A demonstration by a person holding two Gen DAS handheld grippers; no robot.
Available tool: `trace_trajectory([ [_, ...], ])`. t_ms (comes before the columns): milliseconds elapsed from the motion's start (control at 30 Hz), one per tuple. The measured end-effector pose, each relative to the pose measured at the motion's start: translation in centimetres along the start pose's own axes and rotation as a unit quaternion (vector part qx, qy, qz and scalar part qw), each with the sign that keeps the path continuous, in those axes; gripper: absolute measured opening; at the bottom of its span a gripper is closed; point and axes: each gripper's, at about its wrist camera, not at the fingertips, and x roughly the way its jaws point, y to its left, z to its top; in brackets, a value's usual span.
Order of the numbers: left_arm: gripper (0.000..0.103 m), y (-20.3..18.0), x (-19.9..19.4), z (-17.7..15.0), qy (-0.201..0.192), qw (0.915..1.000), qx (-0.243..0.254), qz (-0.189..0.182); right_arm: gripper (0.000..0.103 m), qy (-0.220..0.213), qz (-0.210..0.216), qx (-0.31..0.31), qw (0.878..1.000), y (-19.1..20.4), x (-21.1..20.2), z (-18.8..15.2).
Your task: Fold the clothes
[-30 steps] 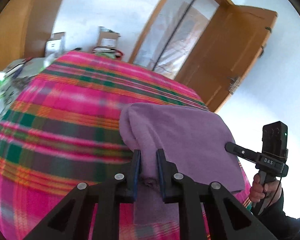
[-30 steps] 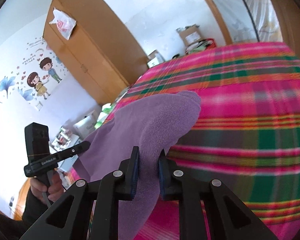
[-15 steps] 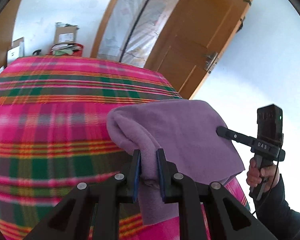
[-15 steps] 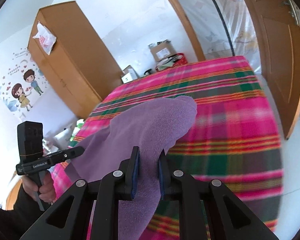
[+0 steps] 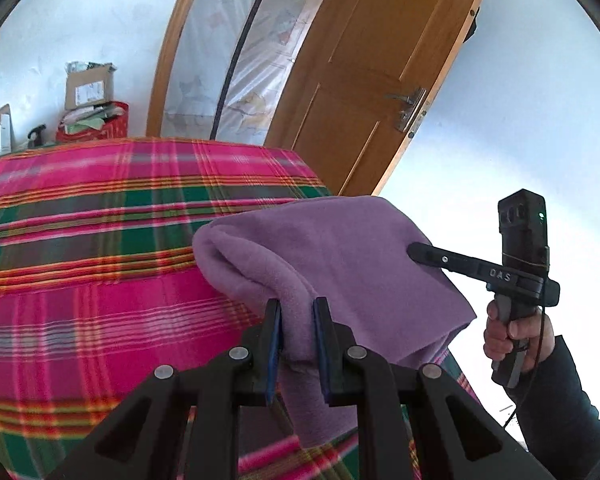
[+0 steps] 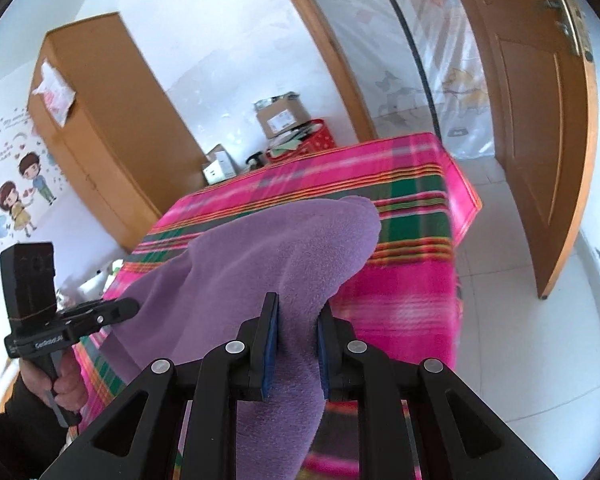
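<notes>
Both black two-finger grippers were clamped on one soft purple fleece garment (image 5: 340, 264): the left gripper (image 5: 297, 344) pinched a bunched fold between its blue-lined pads, and the right gripper (image 6: 297, 344) pinched another fold the same way, each held by a hand in a dark sleeve. Between the two tools the garment hung doubled over, lifted above the near part of a bed covered in a pink, green and orange plaid blanket (image 5: 80, 240). Beyond the bed stood cardboard boxes (image 6: 282, 118), a tall wooden wardrobe (image 6: 100, 120) and an open wooden door (image 5: 380, 72).
</notes>
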Motion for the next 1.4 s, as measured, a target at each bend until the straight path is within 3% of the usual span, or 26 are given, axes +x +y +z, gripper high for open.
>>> trace_trajectory([
  [100, 0.016, 0.3, 1.8, -0.2, 0.012, 0.9998, -0.007, -0.012, 0.02, 0.018, -0.012, 0.015, 1.0, -2.0, 1.5, 0.1],
  [167, 0.017, 0.6, 2.4, -0.9, 0.023, 0.9997, -0.003, -0.009, 0.026, 0.033, -0.021, 0.023, 0.999, -2.9, 2.5, -0.3],
  [267, 0.018, 1.5, 2.8, -2.3, 0.037, 0.9992, -0.01, 0.002, 0.038, 0.024, -0.031, 0.034, 0.999, -3.5, 2.4, -1.0],
  [333, 0.02, 2.5, 2.6, -3.3, 0.048, 0.9985, -0.027, -0.004, 0.039, 0.01, -0.046, 0.04, 0.998, -3.6, 1.5, -1.3],
  [433, 0.019, 3.3, 1.9, -4.4, 0.051, 0.9977, -0.044, -0.01, 0.039, -0.022, -0.065, 0.033, 0.997, -2.7, -0.6, -1.7],
  [533, 0.017, 2.2, 0.0, -4.1, 0.029, 0.9992, -0.027, 0.002, 0.038, -0.036, -0.073, 0.009, 0.997, -1.0, -1.9, -2.3],
  [733, 0.017, -0.5, -0.5, -1.2, -0.012, 0.9993, 0.025, 0.024, 0.018, -0.026, -0.099, -0.026, 0.994, 0.8, -0.5, -1.9],
  [833, 0.017, -0.2, 2.1, -0.8, 0.012, 0.9986, 0.032, 0.041, 0.017, -0.017, -0.115, -0.015, 0.993, -0.2, 1.2, -0.8],
  [900, 0.015, 0.7, 3.9, -1.4, 0.042, 0.9982, 0.011, 0.041, 0.017, 0.006, -0.128, -0.003, 0.992, -1.4, 2.7, -0.4],
  [967, 0.015, 1.1, 3.8, -1.6, 0.038, 0.9986, 0.008, 0.037, 0.017, 0.023, -0.127, 0.014, 0.992, -2.4, 3.8, -0.5],
  [1167, 0.015, 0.7, 2.7, -0.5, 0.01, 0.9986, 0.027, 0.045, 0.018, -0.006, -0.115, 0.012, 0.993, -0.9, 1.6, -1.3],
  [1267, 0.015, 0.3, 3.2, 1.8, -0.011, 0.9965, 0.049, 0.066, 0.018, -0.014, -0.111, -0.008, 0.994, 0.7, 1.2, -0.8],
  [1400, 0.015, 1.7, 5.8, 4.6, -0.003, 0.9954, 0.038, 0.088, 0.018, -0.011, -0.12, -0.025, 0.992, 1.4, 2.4, 1.3],
])
